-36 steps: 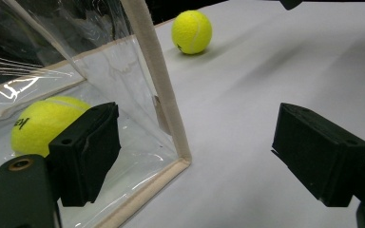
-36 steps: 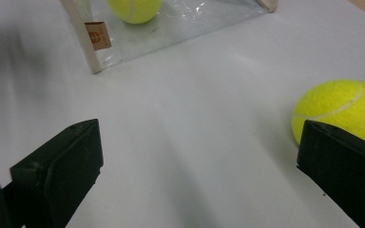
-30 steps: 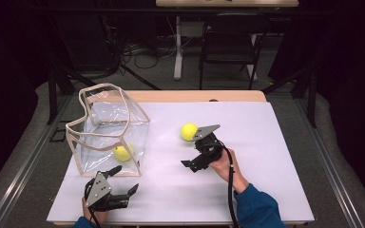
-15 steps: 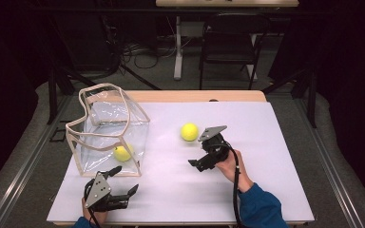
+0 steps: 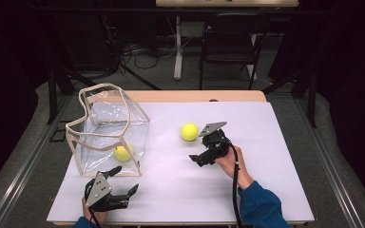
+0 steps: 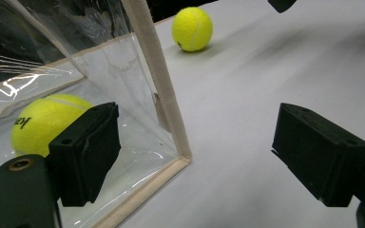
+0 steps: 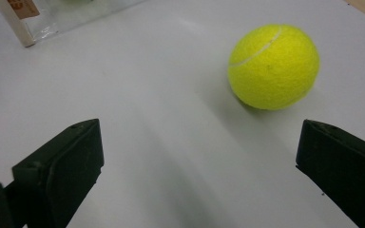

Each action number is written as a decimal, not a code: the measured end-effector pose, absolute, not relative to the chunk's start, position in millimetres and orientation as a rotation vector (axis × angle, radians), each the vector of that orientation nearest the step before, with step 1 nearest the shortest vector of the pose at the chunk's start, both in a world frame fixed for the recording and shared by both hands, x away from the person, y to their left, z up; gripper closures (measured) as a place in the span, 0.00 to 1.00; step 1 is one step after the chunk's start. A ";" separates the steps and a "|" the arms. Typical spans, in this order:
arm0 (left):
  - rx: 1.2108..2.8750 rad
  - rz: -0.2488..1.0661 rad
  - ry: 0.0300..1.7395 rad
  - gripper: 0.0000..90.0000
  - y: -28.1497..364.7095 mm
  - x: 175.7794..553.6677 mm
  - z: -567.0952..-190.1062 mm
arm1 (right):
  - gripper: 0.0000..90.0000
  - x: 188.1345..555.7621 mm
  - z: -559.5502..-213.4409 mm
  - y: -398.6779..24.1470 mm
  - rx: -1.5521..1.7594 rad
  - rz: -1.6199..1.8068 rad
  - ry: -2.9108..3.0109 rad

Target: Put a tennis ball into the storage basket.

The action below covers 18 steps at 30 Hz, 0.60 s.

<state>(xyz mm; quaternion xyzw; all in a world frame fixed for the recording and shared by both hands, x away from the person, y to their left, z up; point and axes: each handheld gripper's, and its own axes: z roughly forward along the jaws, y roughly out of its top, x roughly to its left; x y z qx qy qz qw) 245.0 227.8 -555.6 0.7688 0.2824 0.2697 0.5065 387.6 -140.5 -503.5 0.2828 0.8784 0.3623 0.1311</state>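
Observation:
A clear plastic bag (image 5: 109, 124) with beige trim stands open at the left of the white table top (image 5: 271, 156). One yellow tennis ball (image 5: 122, 153) lies inside it near the front corner. A second tennis ball (image 5: 189, 132) rests on the table in the middle. My right gripper (image 5: 201, 146) is open just right of that ball and apart from it; in the right gripper view the ball (image 7: 273, 66) lies ahead of the gripper (image 7: 199, 161), toward its right jaw. My left gripper (image 5: 123, 180) is open at the bag's front corner; the left gripper view shows the bag's trim (image 6: 154, 71) and the inner ball (image 6: 43, 121) beyond the gripper (image 6: 199, 156).
A bare wooden strip (image 5: 195, 96) runs along the table's far edge. Beyond it stand a dark chair (image 5: 228, 47), a stand leg (image 5: 177, 47) and floor cables. Metal rails (image 5: 24, 166) flank the table on both sides.
My right gripper has drawn back a little to the right, away from the loose ball, which stays put. The left gripper and the bag have not moved.

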 end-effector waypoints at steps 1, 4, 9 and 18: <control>1.854 0.650 0.682 0.18 227.7 245.0 -555.6 | 0.01 387.6 -503.5 -140.5 0.821 1.052 2.551; 1.854 0.651 0.682 0.18 227.8 244.9 -555.6 | 0.01 391.0 -503.2 -140.8 0.836 1.059 2.548; 1.859 0.650 0.676 0.18 227.2 245.0 -555.5 | 0.01 396.4 -499.6 -139.3 0.832 1.059 2.552; 1.850 0.649 0.676 0.18 228.3 243.4 -555.2 | 0.01 406.5 -492.8 -137.7 0.838 1.052 2.546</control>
